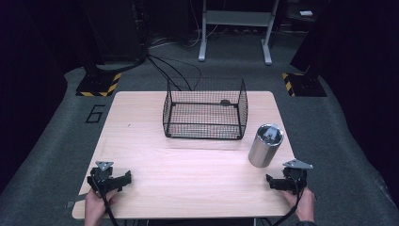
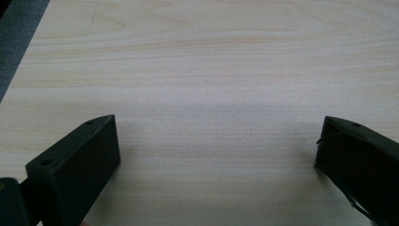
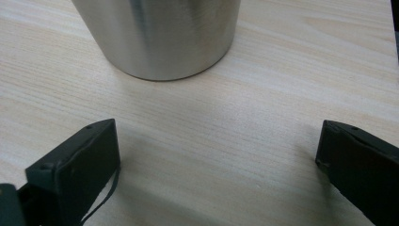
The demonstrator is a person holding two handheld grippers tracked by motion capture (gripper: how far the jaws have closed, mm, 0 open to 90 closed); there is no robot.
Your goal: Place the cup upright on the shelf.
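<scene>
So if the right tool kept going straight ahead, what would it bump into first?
Most likely the shiny metal cup. It stands upright just ahead of the open right tool, with bare table between them.

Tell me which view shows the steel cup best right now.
The high view: the steel cup stands whole and upright on the table, just ahead of the open right gripper. The right gripper view shows just its lower wall and base, close up. The left gripper view faces bare tabletop.

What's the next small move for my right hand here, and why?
Probably ease the right claw forward toward the metal cup. Its jaws stand wide open with bare table between them, and the cup stands upright just ahead, untouched. The wire basket sits farther back.
</scene>
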